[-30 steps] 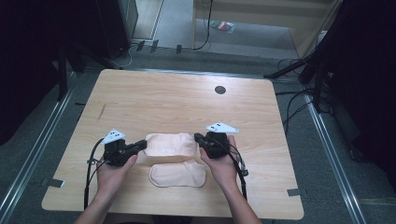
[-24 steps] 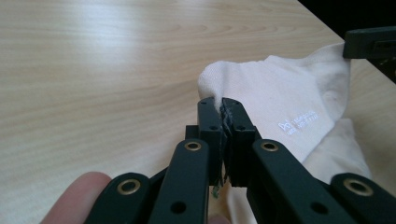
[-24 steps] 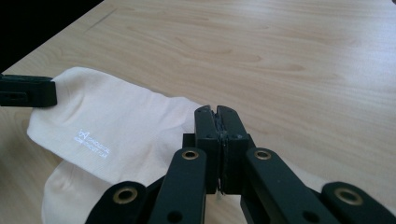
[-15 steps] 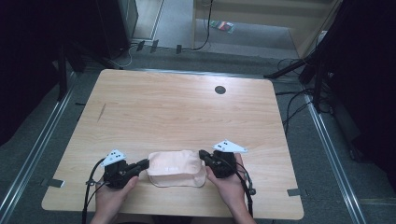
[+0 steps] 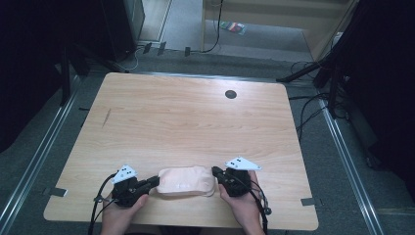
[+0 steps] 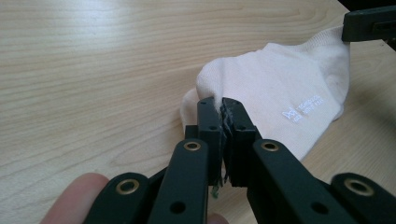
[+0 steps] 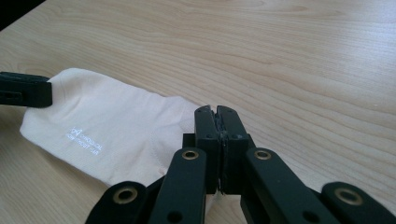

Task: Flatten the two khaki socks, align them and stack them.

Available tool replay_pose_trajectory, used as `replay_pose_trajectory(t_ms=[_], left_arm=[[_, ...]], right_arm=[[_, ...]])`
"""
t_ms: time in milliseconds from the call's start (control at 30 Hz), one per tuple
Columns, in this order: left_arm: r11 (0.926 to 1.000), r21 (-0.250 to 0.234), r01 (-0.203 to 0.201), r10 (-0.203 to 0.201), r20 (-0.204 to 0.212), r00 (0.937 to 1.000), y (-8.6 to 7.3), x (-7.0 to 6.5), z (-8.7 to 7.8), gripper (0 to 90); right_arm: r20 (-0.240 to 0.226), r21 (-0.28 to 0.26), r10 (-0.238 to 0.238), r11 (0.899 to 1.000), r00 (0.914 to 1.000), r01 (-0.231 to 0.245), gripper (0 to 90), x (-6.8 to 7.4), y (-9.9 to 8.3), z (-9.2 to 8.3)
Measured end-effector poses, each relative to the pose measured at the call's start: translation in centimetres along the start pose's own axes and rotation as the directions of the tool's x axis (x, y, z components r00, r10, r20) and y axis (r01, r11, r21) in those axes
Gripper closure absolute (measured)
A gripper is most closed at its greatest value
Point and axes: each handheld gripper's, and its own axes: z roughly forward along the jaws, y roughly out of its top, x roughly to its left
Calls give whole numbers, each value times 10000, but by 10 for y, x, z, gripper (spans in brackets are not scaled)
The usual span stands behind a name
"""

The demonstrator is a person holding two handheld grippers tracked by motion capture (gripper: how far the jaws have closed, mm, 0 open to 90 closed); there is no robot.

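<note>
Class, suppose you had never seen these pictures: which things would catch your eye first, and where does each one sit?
The pale pink sock stands out first, lying folded near the front edge of the wooden table. Next come the black grippers: the left gripper is clamped on the sock's left end and the right gripper on its right end. A small dark round hole marks the table's far side.

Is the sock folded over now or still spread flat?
Folded: the sock lies as a short doubled pad on the table, both grippers clamped on its ends.
</note>
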Motion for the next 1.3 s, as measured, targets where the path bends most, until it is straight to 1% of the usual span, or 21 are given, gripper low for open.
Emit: replay_pose_trajectory(t_ms=[133,200,267,367,433,467,500,567,633,767,833,867,900,933,967,1000,1100,1133,1167,1233,1300], left_arm=[[9999,98,-123,124,-77,9999,-2,-1,3,823],[9999,118,-99,97,126,9999,-2,0,4,756],[9998,124,-138,137,79,9999,-3,0,4,678],[9999,75,-139,138,46,9999,-3,0,4,596],[9996,-281,-48,47,-50,10000,-1,1,1,541],[9996,-281,-48,47,-50,10000,-1,1,1,524],[9975,-706,-8,-3,-153,9999,0,1,-3,526],[9946,-1036,-114,99,-154,9998,2,0,-7,551],[9921,-1226,-268,269,-11,9996,3,-3,-8,612],[9964,-693,-494,542,698,9961,1,-8,5,663],[9974,-276,-663,677,544,9962,-1,-11,12,668],[9977,-54,-677,678,476,9966,-3,-12,15,668],[9977,-54,-677,678,476,9966,-3,-12,15,665],[9969,180,-766,761,247,9968,-5,-14,18,655],[9969,180,-766,761,247,9968,-5,-14,18,645],[9939,291,-1060,1060,7,9944,-7,-16,18,630],[9882,348,-1493,1506,-367,9879,-9,-22,18,594],[9835,387,-1770,1789,-545,9824,-10,-25,19,580],[9800,423,-1945,1969,-629,9784,-10,-27,20,566],[9739,492,-2215,2251,-857,9706,-10,-30,23,539],[9711,559,-2319,2361,-881,9677,-10,-30,23,527]], right_arm=[[114,34,-103,9999,9999,103,894,-2,-4,3],[50,112,-23,9999,10000,22,891,-3,-7,5],[19,178,30,9998,10000,-30,877,-4,-10,5],[-274,283,434,9987,9987,-427,736,-7,-13,5],[-304,208,582,9981,9978,-576,638,-8,-15,5],[-266,119,673,9977,9974,-670,601,-8,-16,4],[-184,-12,706,9975,9973,-706,586,-8,-17,3],[2,-297,812,9963,9967,-812,615,-7,-18,-1],[7,-756,838,9936,9965,-835,703,-2,-20,-5],[-389,-1057,357,9936,9986,-396,850,16,-20,-4],[-767,-699,382,9966,9963,-436,873,22,-21,5],[-698,-429,279,9986,9972,-309,879,23,-23,10],[-698,-429,279,9986,9972,-309,879,23,-23,10],[-325,154,115,9998,9994,-110,878,24,-28,21],[-325,154,115,9998,9994,-110,878,24,-28,21],[-113,499,80,9987,9999,-75,843,23,-30,26],[-53,620,-39,9981,10000,42,789,22,-34,26],[-1,617,-273,9977,9996,273,785,23,-35,25],[179,635,-646,9960,9978,633,784,26,-36,25],[408,636,-1051,9927,9936,1024,782,29,-37,25],[529,656,-1150,9916,9920,1114,783,31,-38,25]])
